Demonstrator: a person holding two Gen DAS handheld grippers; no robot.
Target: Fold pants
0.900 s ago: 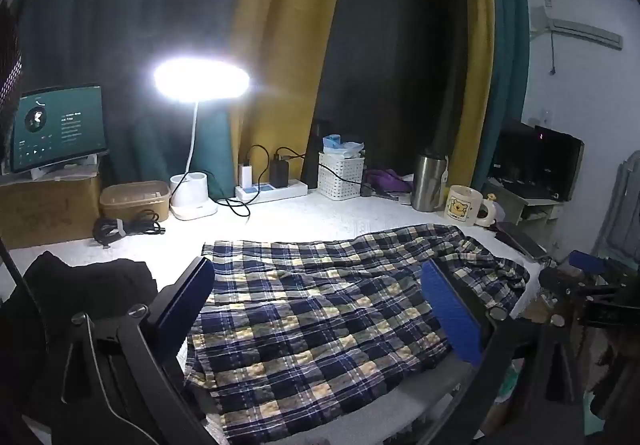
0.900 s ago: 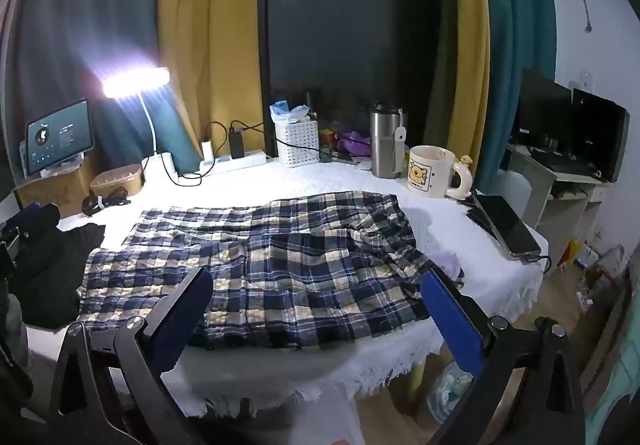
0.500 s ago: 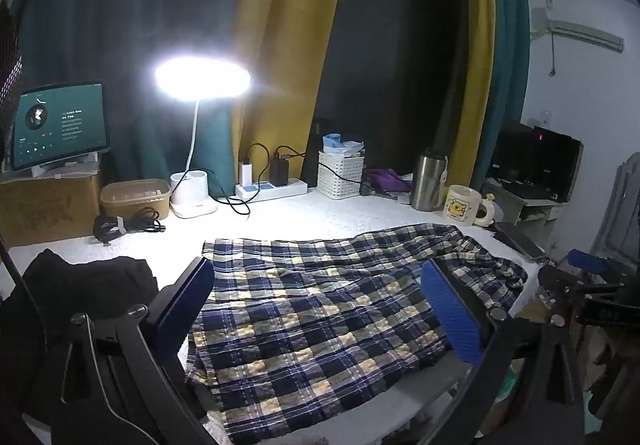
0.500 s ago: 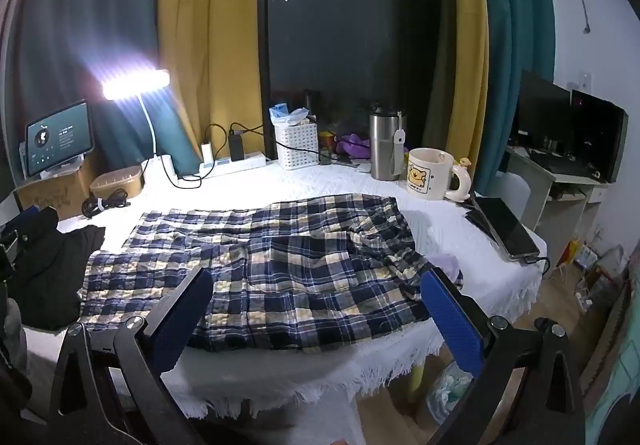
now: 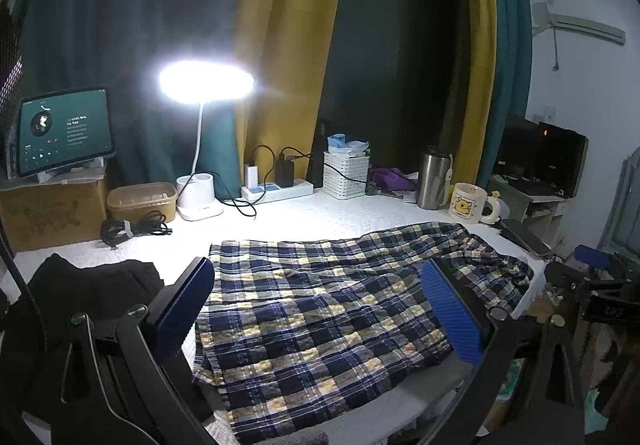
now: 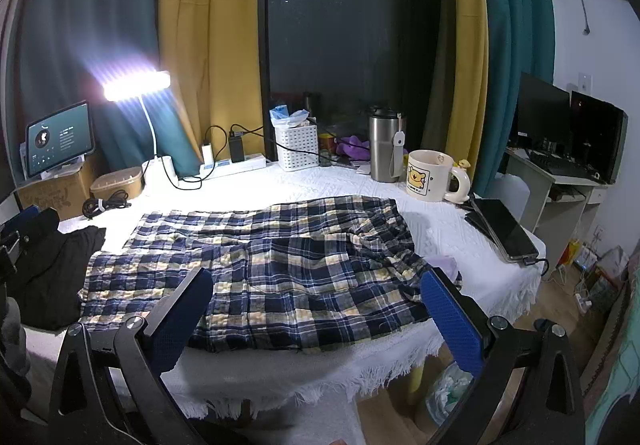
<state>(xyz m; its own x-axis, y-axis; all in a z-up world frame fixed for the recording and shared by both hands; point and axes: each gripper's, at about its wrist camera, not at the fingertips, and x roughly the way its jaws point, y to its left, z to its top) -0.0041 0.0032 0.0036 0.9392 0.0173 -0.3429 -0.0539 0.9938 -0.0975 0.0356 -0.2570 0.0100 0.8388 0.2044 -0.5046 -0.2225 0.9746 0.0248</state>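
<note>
Blue, yellow and white plaid pants [image 5: 328, 309] lie spread flat on the white tablecloth [image 5: 320, 213], legs to the left and waist to the right. They also show in the right wrist view [image 6: 272, 269]. My left gripper [image 5: 316, 285] is open and empty, held above the leg end near the front edge. My right gripper [image 6: 316, 289] is open and empty, held above the front edge by the waist end. Each gripper shows at the other view's edge.
A black garment [image 5: 80, 293] lies left of the pants. At the back stand a lit desk lamp [image 5: 200, 201], power strip [image 5: 276, 191], white basket [image 5: 346, 173], steel tumbler [image 5: 432, 177] and bear mug [image 6: 428, 175]. A phone [image 6: 504, 229] lies at the right edge. A tablet [image 5: 64, 129] sits on a box.
Both grippers have shifted slightly, so the pants sit a little differently in view. The pants have not moved. Both grippers stay open.
</note>
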